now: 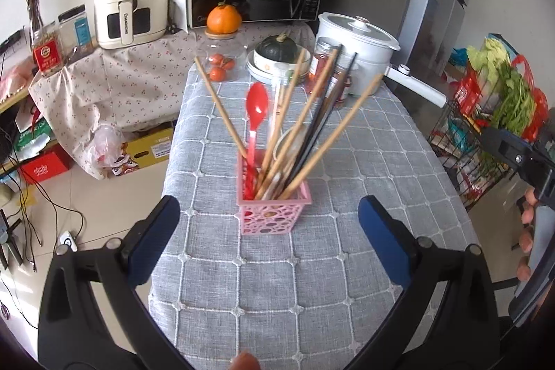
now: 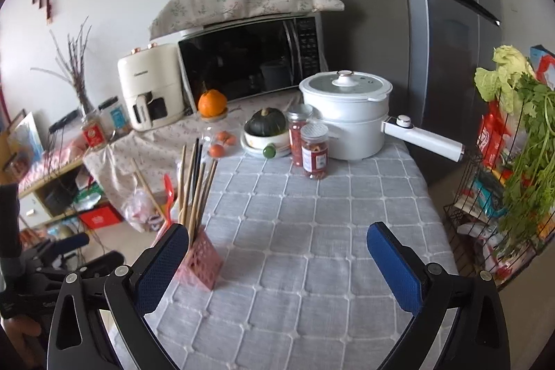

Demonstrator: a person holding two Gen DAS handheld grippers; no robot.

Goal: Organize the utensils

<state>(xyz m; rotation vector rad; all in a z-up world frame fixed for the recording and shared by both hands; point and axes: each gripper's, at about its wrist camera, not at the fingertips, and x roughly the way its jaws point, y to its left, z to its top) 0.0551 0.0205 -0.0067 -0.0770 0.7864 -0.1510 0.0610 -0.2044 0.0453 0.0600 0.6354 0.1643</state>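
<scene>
On the table (image 1: 381, 162): pink basket (image 1: 274, 210) upright, holding chopsticks (image 1: 305, 123) and red spoon (image 1: 257, 106).
Left gripper (image 1: 269, 241): jaws spread, empty, facing basket.
Right gripper (image 2: 277, 266): jaws spread, empty, basket beside its left finger.

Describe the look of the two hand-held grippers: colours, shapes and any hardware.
Both match. The left hand-held gripper has a glossy black frame that forks into two curved arms with slot cut-outs. Each arm ends in a flat, rounded blue pad with a fine grid texture, fixed with round silver pivot screws. The right hand-held gripper is built the same. No cables show on either.
</scene>
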